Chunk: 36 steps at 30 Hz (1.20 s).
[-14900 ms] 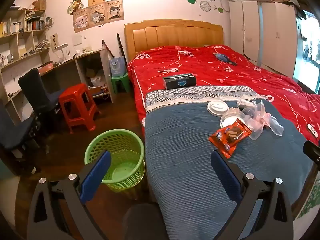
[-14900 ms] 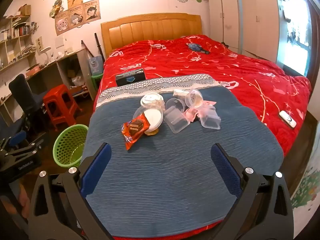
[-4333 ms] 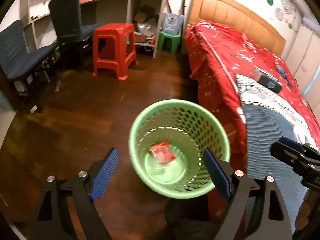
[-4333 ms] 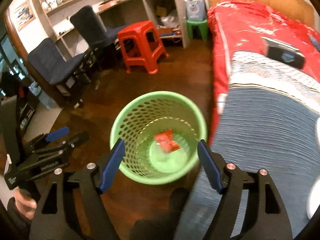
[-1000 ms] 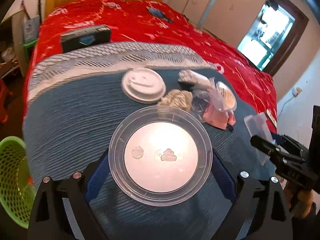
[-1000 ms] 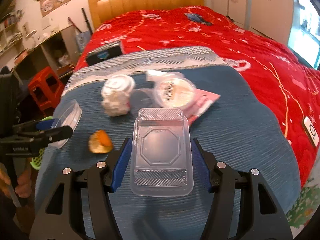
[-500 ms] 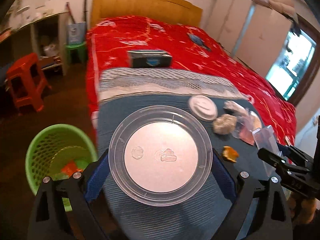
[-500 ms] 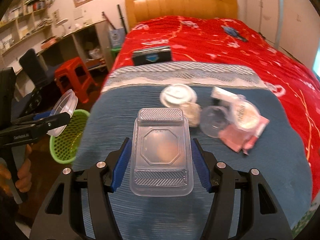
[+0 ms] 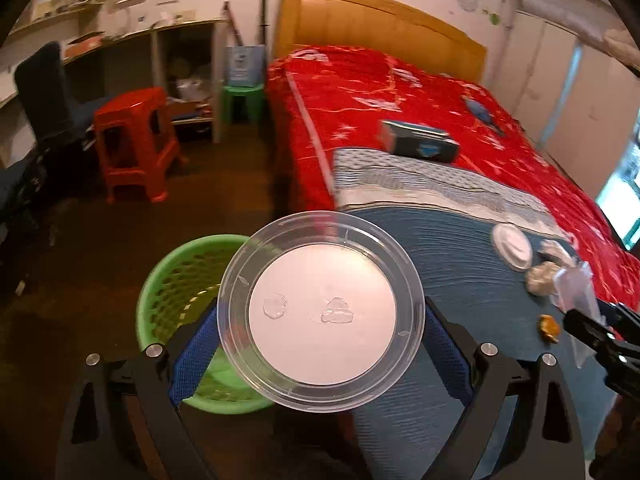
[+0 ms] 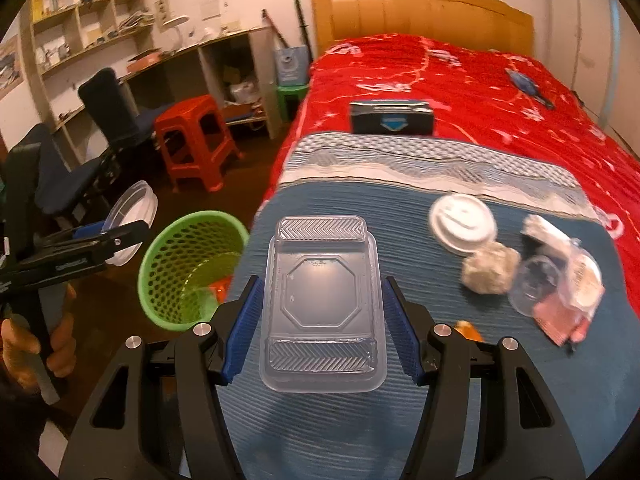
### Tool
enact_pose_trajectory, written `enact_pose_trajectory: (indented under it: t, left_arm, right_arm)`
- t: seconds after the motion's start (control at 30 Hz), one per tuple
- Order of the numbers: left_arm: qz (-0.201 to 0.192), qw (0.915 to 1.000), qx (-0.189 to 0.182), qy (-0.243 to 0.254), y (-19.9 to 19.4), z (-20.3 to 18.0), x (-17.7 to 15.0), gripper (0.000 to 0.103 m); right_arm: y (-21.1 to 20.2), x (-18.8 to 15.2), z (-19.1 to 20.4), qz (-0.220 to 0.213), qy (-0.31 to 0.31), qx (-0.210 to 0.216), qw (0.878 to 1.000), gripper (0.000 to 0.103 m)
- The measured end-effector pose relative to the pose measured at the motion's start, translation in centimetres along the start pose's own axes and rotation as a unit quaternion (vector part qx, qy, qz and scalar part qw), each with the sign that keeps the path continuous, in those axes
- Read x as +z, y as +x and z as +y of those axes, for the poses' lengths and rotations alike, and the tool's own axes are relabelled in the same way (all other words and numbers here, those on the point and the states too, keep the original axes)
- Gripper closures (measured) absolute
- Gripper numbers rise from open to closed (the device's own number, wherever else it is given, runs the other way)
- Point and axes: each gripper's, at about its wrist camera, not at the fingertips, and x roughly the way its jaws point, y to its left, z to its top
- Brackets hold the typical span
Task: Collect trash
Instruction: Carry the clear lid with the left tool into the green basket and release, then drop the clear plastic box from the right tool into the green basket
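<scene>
My left gripper [image 9: 320,340] is shut on a round clear plastic container [image 9: 320,308], held over the bed's edge beside the green mesh basket [image 9: 176,280] on the floor. My right gripper [image 10: 322,322] is shut on a rectangular clear plastic box [image 10: 322,304] above the blue blanket [image 10: 400,420]. In the right wrist view the basket [image 10: 188,268] stands to the left, an orange wrapper showing inside it, with the left gripper [image 10: 132,224] and its round container [image 10: 134,204] above it. A white lid [image 10: 462,224], a crumpled paper ball [image 10: 490,270], clear cups [image 10: 536,284] and an orange scrap [image 10: 468,330] lie on the blanket.
A dark box [image 10: 392,120] lies on the red bedspread [image 10: 480,92]. A red stool [image 10: 192,140], a small green stool [image 10: 290,98], dark chairs [image 10: 108,108] and a desk with shelves [image 10: 160,48] stand left of the bed on the wooden floor. A person's hand [image 10: 24,344] holds the left gripper.
Both grippers have swung left from over the blanket toward the bed's edge and the green basket. Each still holds its container.
</scene>
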Motion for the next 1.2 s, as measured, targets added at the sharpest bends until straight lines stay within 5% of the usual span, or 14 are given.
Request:
enact_pose_trajectory:
  t: [0.57,0.93,1.2]
  left_arm:
    - [0.051,0.9948,0.079,-0.038,6.1,8.3,-0.7,0.013]
    - [0.089,0.991,0.084,-0.055,10.1,10.8,-1.0,0.009]
    - [0.083,0.9906,0.083,-0.07,9.2,11.9,-1.7,0.008]
  right_arm:
    - [4.9,1.6,6.1,0.034,-0.042,0.03,0.998,0.043]
    - [7.5,2.0,7.9,0.055,-0.046,0.042,0.997,0.043]
    - [8.6,2.1,9.5,0.063,-0.054,0.051,0.995,0.043]
